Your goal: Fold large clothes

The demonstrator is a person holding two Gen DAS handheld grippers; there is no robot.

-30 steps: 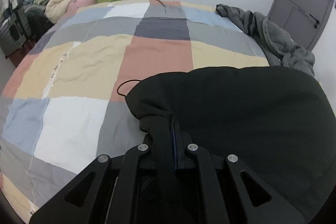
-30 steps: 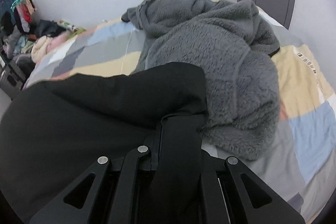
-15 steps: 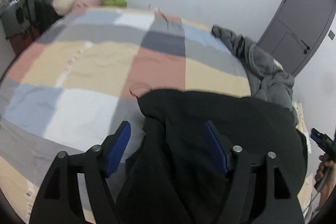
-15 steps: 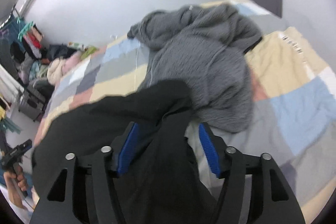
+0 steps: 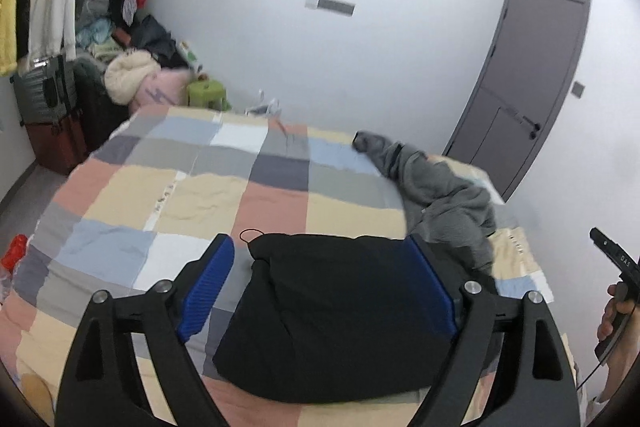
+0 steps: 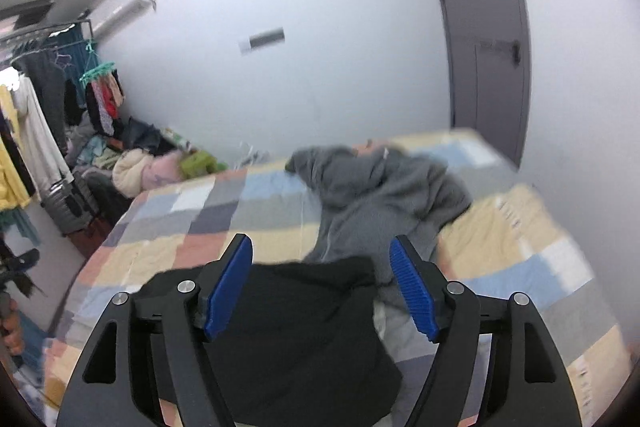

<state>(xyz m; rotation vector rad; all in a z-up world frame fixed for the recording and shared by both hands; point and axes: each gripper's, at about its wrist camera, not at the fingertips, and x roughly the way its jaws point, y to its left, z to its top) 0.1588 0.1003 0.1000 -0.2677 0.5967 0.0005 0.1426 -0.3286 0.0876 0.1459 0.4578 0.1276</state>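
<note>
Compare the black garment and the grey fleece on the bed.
The black garment lies folded flat in a compact block; the grey fleece sprawls in a rumpled heap. Black looks smooth, grey fuzzy. Black sits nearest both open grippers, grey farther back towards the door. Both rest on the patchwork bedspread.
</note>
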